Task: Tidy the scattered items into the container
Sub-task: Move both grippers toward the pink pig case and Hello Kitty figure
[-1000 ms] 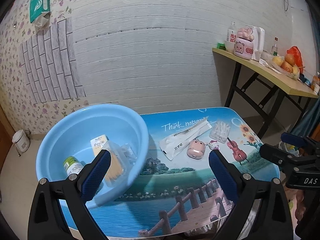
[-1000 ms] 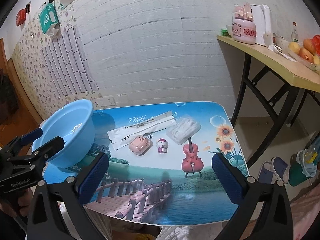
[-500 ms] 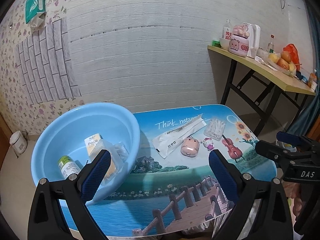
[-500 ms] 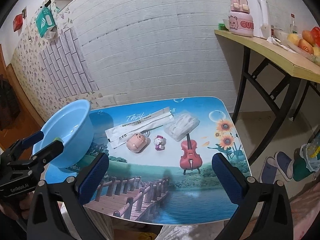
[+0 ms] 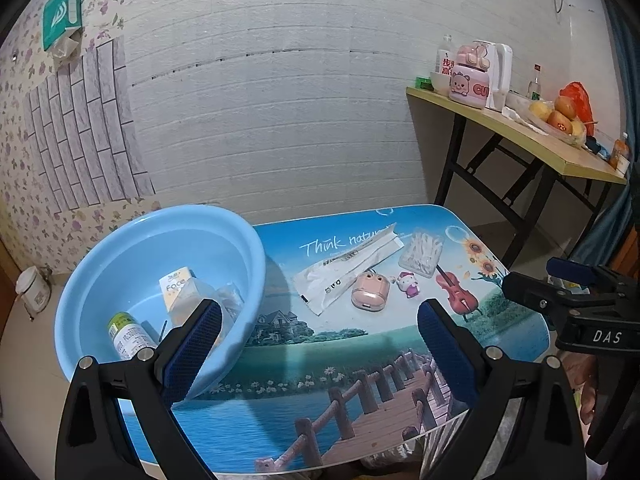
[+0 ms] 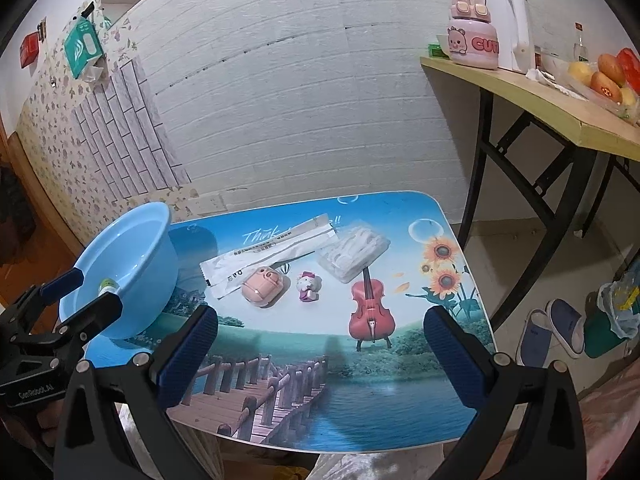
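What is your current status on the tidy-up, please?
Left gripper and right gripper open, empty. Four items on table: white sachet, pink case, cat figurine, swab pack. Basin part-filled. Path clear.

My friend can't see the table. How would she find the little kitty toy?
Look at the picture table with the blue basin at its left end. Among the loose things in the middle, between the pink pig-faced case and the painted violin, lies the kitty toy: the smallest thing there, white-faced, with a pink bow.
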Available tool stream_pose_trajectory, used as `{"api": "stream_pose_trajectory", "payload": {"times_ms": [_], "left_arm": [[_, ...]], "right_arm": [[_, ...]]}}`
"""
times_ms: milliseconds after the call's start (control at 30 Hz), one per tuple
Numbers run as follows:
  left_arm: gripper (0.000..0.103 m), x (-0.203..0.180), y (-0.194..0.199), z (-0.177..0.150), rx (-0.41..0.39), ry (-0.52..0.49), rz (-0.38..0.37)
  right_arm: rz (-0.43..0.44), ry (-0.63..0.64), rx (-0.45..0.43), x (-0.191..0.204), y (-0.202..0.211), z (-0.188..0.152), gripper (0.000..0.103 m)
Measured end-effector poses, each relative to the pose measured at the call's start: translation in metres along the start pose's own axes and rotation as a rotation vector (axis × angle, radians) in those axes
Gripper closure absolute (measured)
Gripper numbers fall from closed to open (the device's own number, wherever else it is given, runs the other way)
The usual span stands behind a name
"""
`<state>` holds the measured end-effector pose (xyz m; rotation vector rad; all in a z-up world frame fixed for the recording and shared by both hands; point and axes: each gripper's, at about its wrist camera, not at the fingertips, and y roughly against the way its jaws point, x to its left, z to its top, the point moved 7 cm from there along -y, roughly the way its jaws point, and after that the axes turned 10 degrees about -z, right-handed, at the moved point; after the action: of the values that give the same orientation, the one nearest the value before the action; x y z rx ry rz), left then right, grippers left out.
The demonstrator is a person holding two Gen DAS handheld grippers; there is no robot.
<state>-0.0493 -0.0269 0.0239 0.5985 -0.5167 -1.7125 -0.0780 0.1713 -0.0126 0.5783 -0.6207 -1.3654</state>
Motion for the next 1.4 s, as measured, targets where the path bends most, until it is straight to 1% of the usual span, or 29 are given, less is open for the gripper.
{"api": "stream_pose_trajectory", "payload": {"times_ms": [300,667,833,1033,1233,1400], "left_arm": [[0.004,-0.005,-0.005,-0.003,0.011,-0.004,-0.006],[0.004,-0.012,-0.011,-0.006,0.023,-0.024,-0.022],[0.004,-0.011,-0.015,-0.007,0.03,-0.019,-0.019],[0.004,-0.02,-0.024,-0.01,0.05,-0.031,-0.032],[0.004,-0.035,-0.04,-0.016,0.073,-0.063,-0.067],[0.004,-0.045,-0.061,-0.018,0.096,-0.095,-0.073]], "right_arm": [[0.004,0.0,0.015,-0.001,-0.006,-0.004,0.0],[-0.014,-0.017,0.025,-0.014,-0.012,-0.005,0.0],[-0.023,-0.014,0.045,-0.018,-0.02,-0.008,0.0],[-0.025,-0.002,0.053,-0.023,-0.025,-0.01,0.0],[-0.052,0.036,0.043,-0.033,-0.031,-0.007,0.0],[-0.036,0.038,0.049,-0.038,-0.038,-0.005,0.0]]}}
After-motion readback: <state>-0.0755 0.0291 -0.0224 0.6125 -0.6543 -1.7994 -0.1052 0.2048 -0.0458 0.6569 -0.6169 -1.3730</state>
